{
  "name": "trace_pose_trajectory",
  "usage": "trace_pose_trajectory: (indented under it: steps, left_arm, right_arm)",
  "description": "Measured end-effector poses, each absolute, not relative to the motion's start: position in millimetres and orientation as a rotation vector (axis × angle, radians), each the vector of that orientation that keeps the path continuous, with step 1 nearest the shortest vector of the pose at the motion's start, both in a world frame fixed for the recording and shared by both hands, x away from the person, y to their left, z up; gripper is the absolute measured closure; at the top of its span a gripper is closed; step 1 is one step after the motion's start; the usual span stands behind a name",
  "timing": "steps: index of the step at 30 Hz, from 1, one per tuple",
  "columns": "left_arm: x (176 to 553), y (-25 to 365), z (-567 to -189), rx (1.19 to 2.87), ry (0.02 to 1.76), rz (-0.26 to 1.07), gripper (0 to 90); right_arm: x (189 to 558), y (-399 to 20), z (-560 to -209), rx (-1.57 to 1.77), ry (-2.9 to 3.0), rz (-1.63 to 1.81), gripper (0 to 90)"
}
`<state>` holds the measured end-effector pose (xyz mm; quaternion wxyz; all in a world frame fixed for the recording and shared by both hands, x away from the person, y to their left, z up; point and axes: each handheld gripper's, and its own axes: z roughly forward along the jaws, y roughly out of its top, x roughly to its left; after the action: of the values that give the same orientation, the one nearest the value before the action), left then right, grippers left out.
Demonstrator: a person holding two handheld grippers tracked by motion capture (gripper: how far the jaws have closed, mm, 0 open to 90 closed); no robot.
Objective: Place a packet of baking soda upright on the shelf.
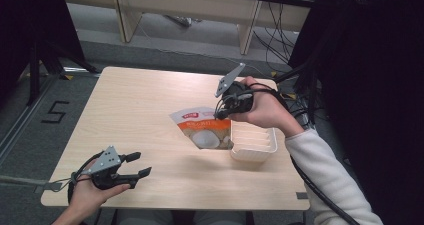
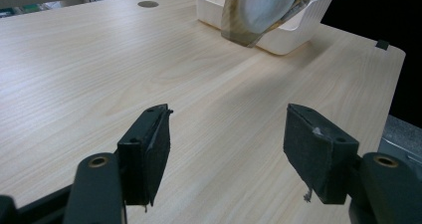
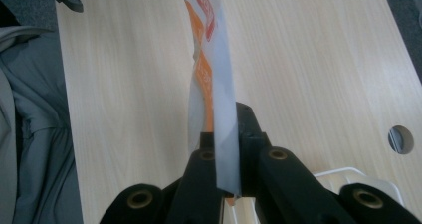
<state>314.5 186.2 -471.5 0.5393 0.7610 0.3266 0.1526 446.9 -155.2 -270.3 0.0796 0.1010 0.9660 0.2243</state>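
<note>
A flat white and orange food pouch (image 1: 204,128) hangs over the left end of a white ribbed tray (image 1: 260,150), lifted off the table. My right gripper (image 1: 220,115) is shut on the pouch's edge; in the right gripper view the pouch (image 3: 211,69) stands edge-on, pinched between the two black jaws of that gripper (image 3: 225,152). My left gripper (image 1: 141,164) sits low at the table's near left corner, jaws wide apart and holding nothing. In the left gripper view its pads (image 2: 149,149) frame bare wood, and the pouch (image 2: 263,7) and tray (image 2: 298,35) lie far ahead.
The wooden table (image 1: 130,110) has a round cable hole (image 2: 148,4) near its far edge. Black curtains hang at the left and right, and cables (image 1: 280,35) lie on the floor behind. A person's grey-clad lap (image 3: 35,129) shows beside the table edge.
</note>
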Motion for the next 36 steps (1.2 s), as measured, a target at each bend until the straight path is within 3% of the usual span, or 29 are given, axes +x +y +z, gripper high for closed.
trace_pose_trajectory:
  steps: [36]
  left_arm:
    - [317, 188, -471, 1.804, 0.768, 0.378, 34.5]
  right_arm:
    - [459, -210, -244, 0.468, 2.792, 0.663, 90.0]
